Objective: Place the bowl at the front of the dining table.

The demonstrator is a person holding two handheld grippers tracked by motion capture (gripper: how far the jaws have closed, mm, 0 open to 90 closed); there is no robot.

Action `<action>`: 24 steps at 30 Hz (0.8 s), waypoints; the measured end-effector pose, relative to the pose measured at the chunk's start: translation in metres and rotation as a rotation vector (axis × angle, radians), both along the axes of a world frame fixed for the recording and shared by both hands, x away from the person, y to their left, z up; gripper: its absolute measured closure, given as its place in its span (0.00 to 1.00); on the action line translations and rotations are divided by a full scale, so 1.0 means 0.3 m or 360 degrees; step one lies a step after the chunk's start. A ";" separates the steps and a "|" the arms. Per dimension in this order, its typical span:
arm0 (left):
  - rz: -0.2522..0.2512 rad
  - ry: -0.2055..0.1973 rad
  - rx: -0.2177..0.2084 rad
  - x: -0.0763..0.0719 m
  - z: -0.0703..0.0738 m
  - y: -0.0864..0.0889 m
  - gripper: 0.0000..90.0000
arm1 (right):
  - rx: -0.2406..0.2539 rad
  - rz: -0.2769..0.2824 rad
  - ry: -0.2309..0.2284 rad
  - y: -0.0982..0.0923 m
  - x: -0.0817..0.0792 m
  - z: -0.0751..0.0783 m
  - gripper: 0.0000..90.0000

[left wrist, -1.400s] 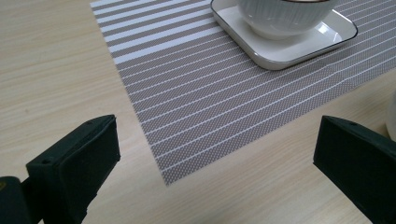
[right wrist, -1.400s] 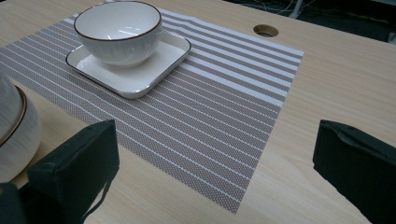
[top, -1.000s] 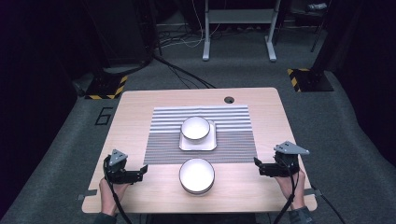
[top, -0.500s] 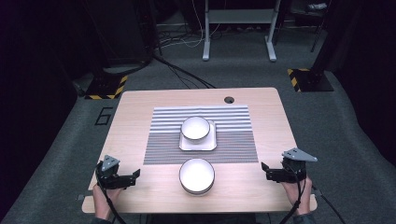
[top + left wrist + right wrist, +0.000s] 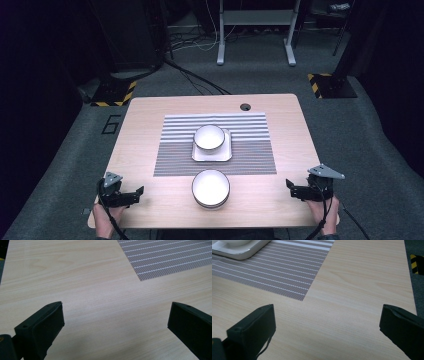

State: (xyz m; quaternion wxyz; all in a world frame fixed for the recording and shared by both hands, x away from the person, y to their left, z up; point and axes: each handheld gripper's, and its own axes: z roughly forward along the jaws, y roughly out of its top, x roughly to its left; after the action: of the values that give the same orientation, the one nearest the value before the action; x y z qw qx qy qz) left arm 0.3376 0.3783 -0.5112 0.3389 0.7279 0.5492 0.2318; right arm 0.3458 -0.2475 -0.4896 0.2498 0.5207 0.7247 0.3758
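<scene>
Both your left gripper (image 5: pixel 134 194) and right gripper (image 5: pixel 292 187) gape wide, empty, flanking the near white bowl (image 5: pixel 210 187), which sits just off the striped placemat (image 5: pixel 250 150). By my reading, nothing is grasped yet; every move remains.

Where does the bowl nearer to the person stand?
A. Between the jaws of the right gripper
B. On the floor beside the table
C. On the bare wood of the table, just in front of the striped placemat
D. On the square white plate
C: in the high view the near bowl sits on the bare table, just off the striped placemat edge; the square white plate carries the other bowl.
</scene>
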 end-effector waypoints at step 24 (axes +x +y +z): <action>0.0051 0.0056 0.0055 0.005 -0.070 0.025 0.00 | -0.0107 -0.0040 0.0212 -0.021 0.012 -0.130 0.00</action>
State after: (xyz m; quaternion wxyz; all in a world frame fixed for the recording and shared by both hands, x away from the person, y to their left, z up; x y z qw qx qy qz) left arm 0.3391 0.3859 -0.5322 0.3128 0.7288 0.5625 0.2338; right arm 0.3494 -0.2539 -0.5286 0.2230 0.5449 0.7454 0.3126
